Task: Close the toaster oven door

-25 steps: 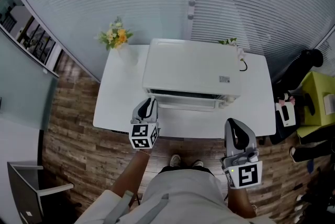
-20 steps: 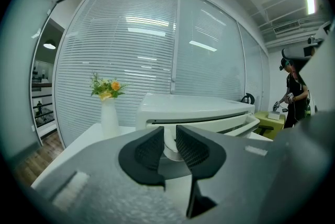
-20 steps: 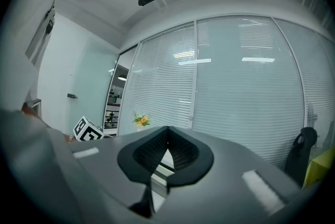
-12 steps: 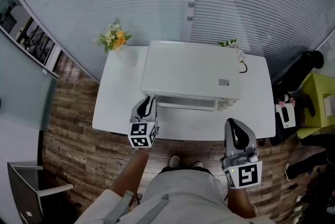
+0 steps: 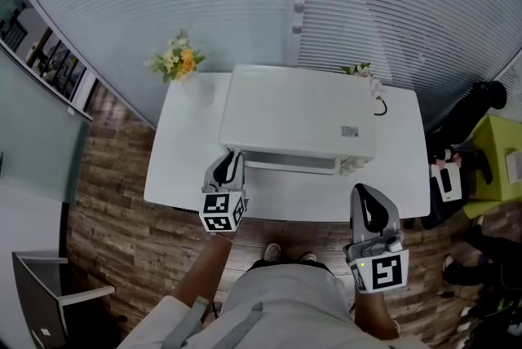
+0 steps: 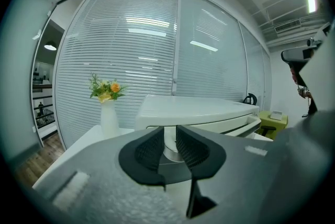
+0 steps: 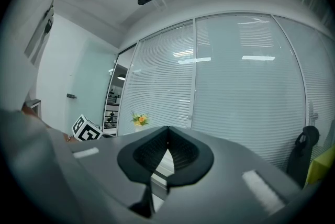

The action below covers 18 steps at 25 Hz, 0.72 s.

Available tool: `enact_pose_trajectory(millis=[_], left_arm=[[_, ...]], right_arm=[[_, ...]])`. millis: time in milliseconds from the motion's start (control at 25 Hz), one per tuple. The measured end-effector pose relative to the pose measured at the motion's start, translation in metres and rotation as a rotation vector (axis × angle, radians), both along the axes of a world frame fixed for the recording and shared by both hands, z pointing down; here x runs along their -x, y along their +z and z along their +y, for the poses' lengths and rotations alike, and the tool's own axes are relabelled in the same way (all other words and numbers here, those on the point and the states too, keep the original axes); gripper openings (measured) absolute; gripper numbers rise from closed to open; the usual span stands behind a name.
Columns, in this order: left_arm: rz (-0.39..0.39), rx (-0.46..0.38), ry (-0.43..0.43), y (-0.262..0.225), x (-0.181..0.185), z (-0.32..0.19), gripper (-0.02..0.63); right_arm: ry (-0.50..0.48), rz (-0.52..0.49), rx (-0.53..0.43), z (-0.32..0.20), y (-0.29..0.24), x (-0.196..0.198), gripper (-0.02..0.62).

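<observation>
A white toaster oven (image 5: pixel 298 119) stands in the middle of the white table (image 5: pixel 183 168). Its door (image 5: pixel 290 163) faces me and is swung up almost flush, with only a thin dark slit under the top; in the left gripper view the door (image 6: pixel 245 126) shows at the right. My left gripper (image 5: pixel 232 166) sits at the oven's front left corner, jaws open. Through the gap of the left gripper (image 6: pixel 170 139) I see the oven's white corner foot beyond it. My right gripper (image 5: pixel 366 211) hangs off the table's front edge, right of the oven. The right gripper (image 7: pixel 167 136) is shut on nothing.
A white vase of yellow flowers (image 5: pixel 181 62) stands at the table's back left corner. A black cable (image 5: pixel 378 100) and a small plant (image 5: pixel 359 68) lie behind the oven at the right. A yellow-green cabinet (image 5: pixel 493 160) stands right of the table, window blinds behind.
The oven door has swung up: the dark opening under the oven's top has narrowed to a slit. Both grippers have stayed about where they were.
</observation>
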<state>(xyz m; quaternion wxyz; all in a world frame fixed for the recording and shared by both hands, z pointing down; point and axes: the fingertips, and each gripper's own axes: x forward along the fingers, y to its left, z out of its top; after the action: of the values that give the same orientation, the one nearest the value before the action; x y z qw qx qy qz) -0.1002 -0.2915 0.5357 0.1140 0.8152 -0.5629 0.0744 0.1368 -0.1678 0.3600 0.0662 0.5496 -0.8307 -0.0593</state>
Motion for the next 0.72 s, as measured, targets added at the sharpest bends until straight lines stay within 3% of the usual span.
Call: enact_pose_trajectory(millis=[240,720], left_arm=[[0.045,-0.003,0.003,-0.001,0.001,0.0,0.08],[-0.017,-0.064,0.021,-0.032,-0.005,0.019,0.063]], right_arm=[[-0.004,0.003,0.007,-0.003,0.001,-0.002,0.005],[-0.017,0.009,0.009,-0.004,-0.002,-0.008,0.005]])
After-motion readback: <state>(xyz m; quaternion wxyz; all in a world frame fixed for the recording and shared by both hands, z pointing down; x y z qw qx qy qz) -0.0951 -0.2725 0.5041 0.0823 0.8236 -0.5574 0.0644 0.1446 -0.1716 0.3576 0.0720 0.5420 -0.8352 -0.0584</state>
